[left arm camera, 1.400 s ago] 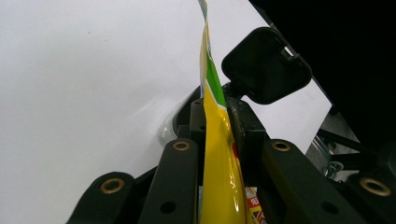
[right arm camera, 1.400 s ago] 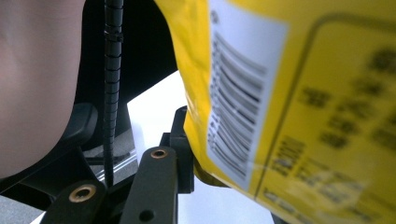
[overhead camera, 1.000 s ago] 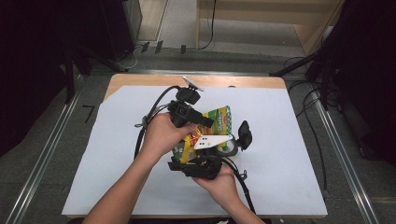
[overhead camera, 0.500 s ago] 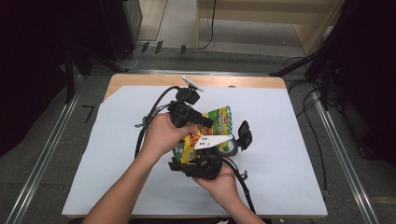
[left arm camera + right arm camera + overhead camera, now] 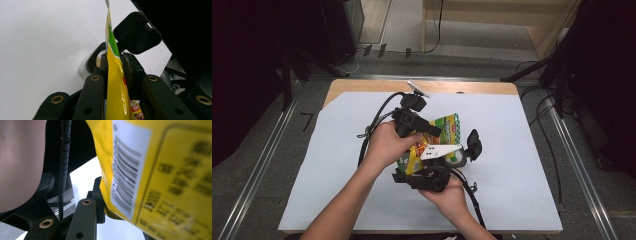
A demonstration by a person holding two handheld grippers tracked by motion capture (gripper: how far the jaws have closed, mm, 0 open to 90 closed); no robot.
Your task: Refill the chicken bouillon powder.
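Observation:
A yellow and green snack bag is held above the white sheet between both grippers. My left gripper comes in from the left and is shut on the bag's edge; its jaws have just eased open slightly, with the bag still pinched between them. My right gripper reaches up from below and is shut on the bag's lower part, which hides one of its jaws. Under the bag stands a small clear container with its black hinged lid flipped open. The same lid shows beyond the bag in the left gripper view.
A white sheet covers most of the wooden table. Cables trail from both grippers across the sheet. Metal rails run along the floor on both sides, and dark stands and cables sit at the right.

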